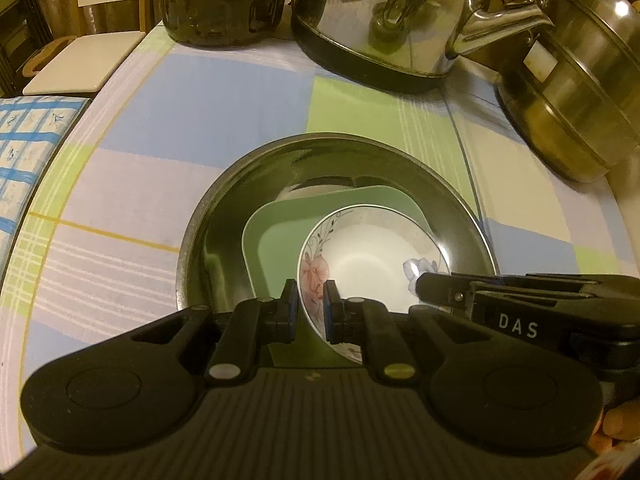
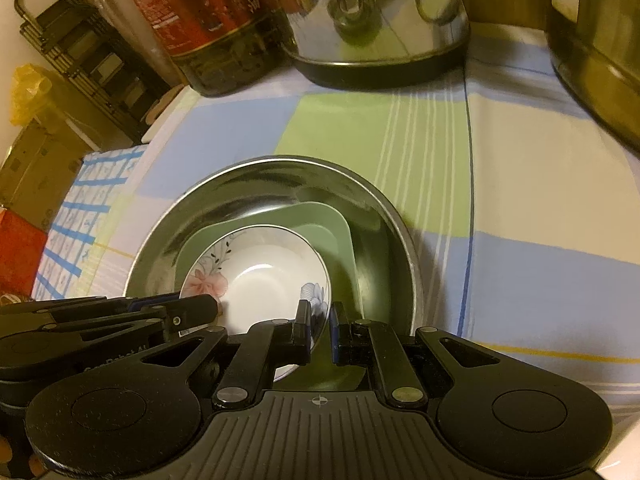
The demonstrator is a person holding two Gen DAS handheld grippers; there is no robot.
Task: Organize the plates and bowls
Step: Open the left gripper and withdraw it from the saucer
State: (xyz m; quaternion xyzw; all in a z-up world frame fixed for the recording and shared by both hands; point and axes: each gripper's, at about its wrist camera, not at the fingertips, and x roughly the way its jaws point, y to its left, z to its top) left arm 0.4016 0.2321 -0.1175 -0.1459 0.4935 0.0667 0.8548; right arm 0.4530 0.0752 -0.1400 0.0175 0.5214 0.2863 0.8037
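A: At the left of the worktop point(image 1: 132, 200), on the checked cloth, what's there?

B: A blue-gridded mat point(image 1: 28, 152) at the edge, then bare cloth up to the steel basin point(image 1: 224, 208). Inside it sits a green square dish point(image 1: 280, 232), and nested in that a white floral bowl point(image 1: 372, 260).

A: And the left gripper point(image 1: 311, 300)?

B: Narrow, its blue pads point(image 1: 332, 308) either side of the bowl's near rim by the pink flower. They look closed on the rim, so I'd say it holds the bowl.

A: The right gripper point(image 2: 320, 324)?

B: The same on the other side: pads drawn close across the rim beside the blue flower. In the left view it shows only as a black arm reaching in from the right.

A: Which step is this, do you think?

B: The stacking looks done: bowl in dish, dish in basin. I judge it's either the release or a two-handed lift. A lift calls for both rising evenly so the bowl stays level.

A: Anything unclear?

B: The bowl's near edge hides behind the gripper bodies, so I can't confirm actual contact. Further right, the kettle point(image 1: 392, 28) and steel pot point(image 1: 580, 92) are cut off by the frame.
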